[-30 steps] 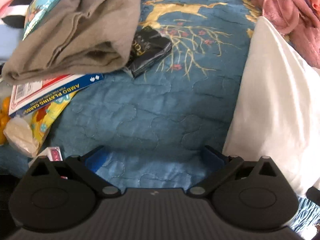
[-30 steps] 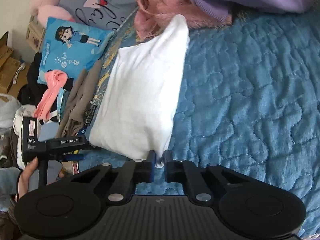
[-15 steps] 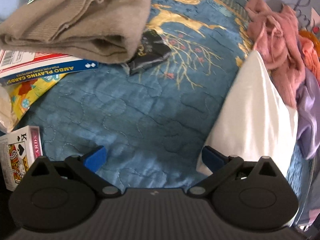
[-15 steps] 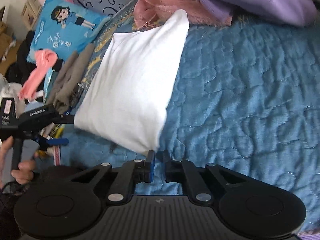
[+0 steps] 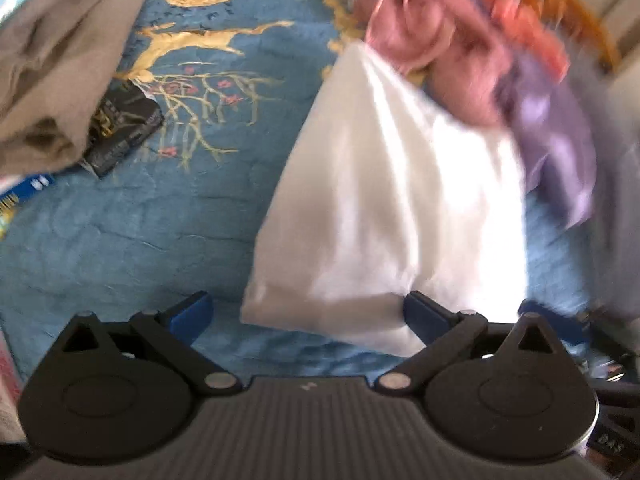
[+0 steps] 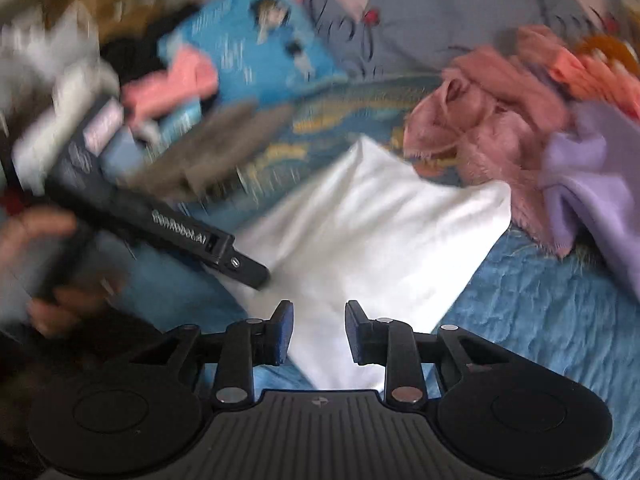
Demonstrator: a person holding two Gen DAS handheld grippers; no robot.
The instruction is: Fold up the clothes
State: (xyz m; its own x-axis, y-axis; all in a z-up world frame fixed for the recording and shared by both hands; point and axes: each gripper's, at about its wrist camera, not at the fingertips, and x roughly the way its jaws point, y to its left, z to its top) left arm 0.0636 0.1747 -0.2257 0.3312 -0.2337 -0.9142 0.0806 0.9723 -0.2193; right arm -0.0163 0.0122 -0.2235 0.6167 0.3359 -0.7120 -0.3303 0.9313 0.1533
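Observation:
A folded white garment [image 5: 392, 208] lies on the blue quilted bedspread [image 5: 132, 240]; it also shows in the right wrist view [image 6: 372, 236]. My left gripper [image 5: 306, 312] is open, its blue pads [image 5: 192, 312] spread wide around the garment's near corner. My right gripper [image 6: 318, 330] is open, its jaws a little apart over the garment's near edge. The left gripper's black body [image 6: 160, 220] shows in the right wrist view, touching the garment's left side. Both views are blurred.
A folded taupe garment [image 5: 60, 64] and a black packet [image 5: 120, 136] lie at the left. A pink fuzzy garment [image 6: 480, 128], a lilac one [image 6: 592, 184] and an orange one [image 6: 580, 72] are piled at the back right. A blue cartoon cushion [image 6: 248, 36] is at the back left.
My right gripper has opened and let go of the white garment's corner. My left gripper has swung right, so the garment's near corner now lies between its pads.

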